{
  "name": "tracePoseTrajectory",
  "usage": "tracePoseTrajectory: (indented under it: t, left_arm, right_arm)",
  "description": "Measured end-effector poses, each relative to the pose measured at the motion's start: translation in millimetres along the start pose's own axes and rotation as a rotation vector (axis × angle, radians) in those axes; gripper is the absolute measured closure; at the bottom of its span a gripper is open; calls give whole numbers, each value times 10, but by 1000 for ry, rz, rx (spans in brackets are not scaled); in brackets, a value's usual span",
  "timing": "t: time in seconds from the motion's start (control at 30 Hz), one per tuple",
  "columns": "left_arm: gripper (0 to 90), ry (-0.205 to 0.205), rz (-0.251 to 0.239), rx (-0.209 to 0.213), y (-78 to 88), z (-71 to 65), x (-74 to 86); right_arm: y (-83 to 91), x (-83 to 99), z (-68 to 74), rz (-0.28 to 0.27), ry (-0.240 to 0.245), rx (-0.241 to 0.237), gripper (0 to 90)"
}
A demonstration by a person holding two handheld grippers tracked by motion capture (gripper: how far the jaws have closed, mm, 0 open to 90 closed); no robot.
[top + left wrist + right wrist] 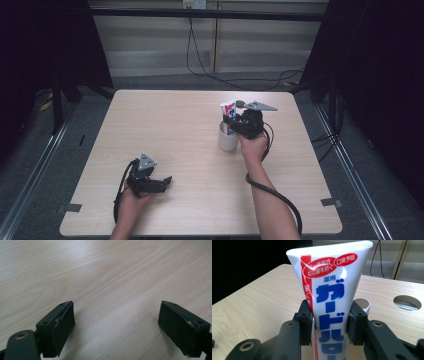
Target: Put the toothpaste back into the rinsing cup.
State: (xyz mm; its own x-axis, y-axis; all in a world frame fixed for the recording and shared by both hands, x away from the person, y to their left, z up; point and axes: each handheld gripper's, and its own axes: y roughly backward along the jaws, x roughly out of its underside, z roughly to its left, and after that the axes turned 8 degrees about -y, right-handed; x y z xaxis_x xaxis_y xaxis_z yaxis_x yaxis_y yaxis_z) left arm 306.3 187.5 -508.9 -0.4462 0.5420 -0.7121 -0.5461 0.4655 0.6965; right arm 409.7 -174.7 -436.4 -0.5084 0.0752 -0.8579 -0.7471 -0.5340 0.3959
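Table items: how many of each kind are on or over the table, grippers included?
Toothpaste tube: 1, upright between the right gripper's jaws, above the cup
White cup: 1
Grippers: 2, the right gripper and the left gripper, which is open above bare wood
Total: 4

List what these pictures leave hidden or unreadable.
- Tube lower end: in the right gripper view, cut off by the bottom edge and flanked by the jaws.
- Cup inside: in the high view, hidden by the right gripper and the tube.
- Tube print: too small in the high view.
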Motion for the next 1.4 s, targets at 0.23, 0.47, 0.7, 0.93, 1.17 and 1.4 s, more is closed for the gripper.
tracePoseTrajectory:
  t: [0.23, 0.47, 0.7, 0.93, 1.17, 1.4]
  left_arm:
    - [136, 0, 0, 0, 0, 0, 0]
    - [136, 0, 0, 0, 0, 0, 0]
    - [136, 0, 0, 0, 0, 0, 0]
    - [136, 0, 0, 0, 0, 0, 0]
    - [136, 0, 0, 0, 0, 0, 0]
    - [136, 0, 0, 0, 0, 0, 0]
  right_arm:
    - [38, 39, -28, 12, 3, 5, 618]
    - [79, 42, -43, 24, 10, 10, 618]
    - [89, 54, -36, 36, 21, 16, 608]
    - [95, 74, -36, 45, 20, 22, 587]
    - [97, 72, -15, 55, 37, 36, 552]
    - [103, 86, -20, 58, 39, 42, 543]
